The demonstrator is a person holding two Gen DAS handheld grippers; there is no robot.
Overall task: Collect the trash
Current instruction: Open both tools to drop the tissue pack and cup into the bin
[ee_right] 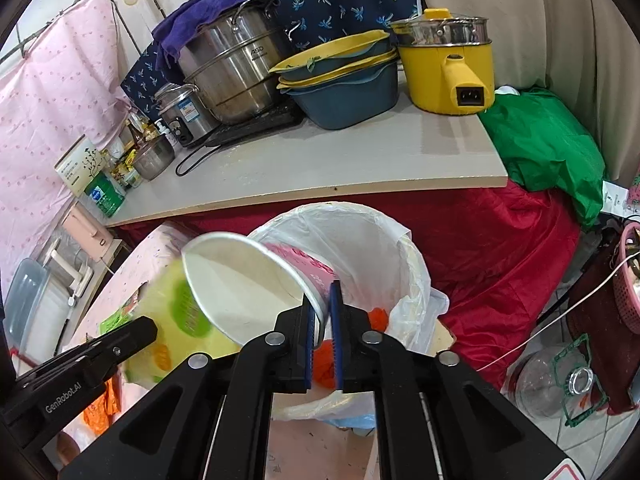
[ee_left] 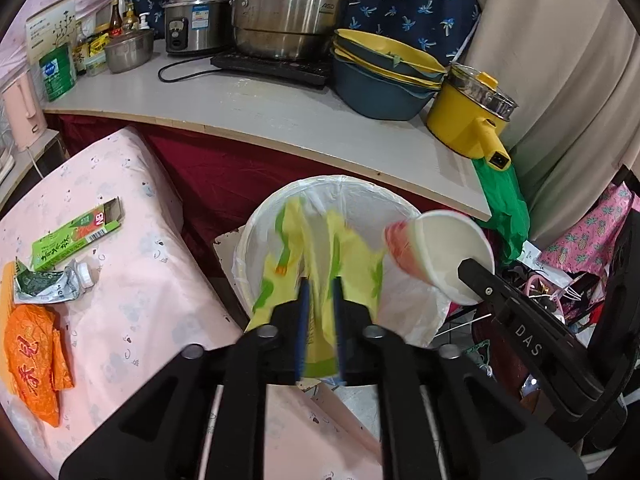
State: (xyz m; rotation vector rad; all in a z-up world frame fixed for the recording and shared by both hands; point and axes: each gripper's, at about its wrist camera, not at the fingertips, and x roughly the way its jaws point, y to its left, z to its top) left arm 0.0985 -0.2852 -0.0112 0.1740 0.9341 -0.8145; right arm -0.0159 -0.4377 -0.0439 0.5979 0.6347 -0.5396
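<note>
Trash bin (ee_left: 256, 240) sits below both loads: left claw (ee_left: 320, 292) grasps the yellow wrapper (ee_left: 320, 248), right claw (ee_right: 322, 300) pinches the paper cup (ee_right: 248, 280); release only once each hangs squarely above the opening.

Grey counter (ee_right: 320, 168) w/ steel pots (ee_right: 232, 76), pink curtain (ee_right: 52, 92) left, tiled floor (ee_right: 560, 440) btm right.

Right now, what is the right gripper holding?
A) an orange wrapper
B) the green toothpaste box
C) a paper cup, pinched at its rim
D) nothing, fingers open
C: in the right wrist view the right gripper is closed on the rim of the paper cup, above the bin with its white liner; the left gripper holds a yellow-green wrapper over the same bin.
</note>
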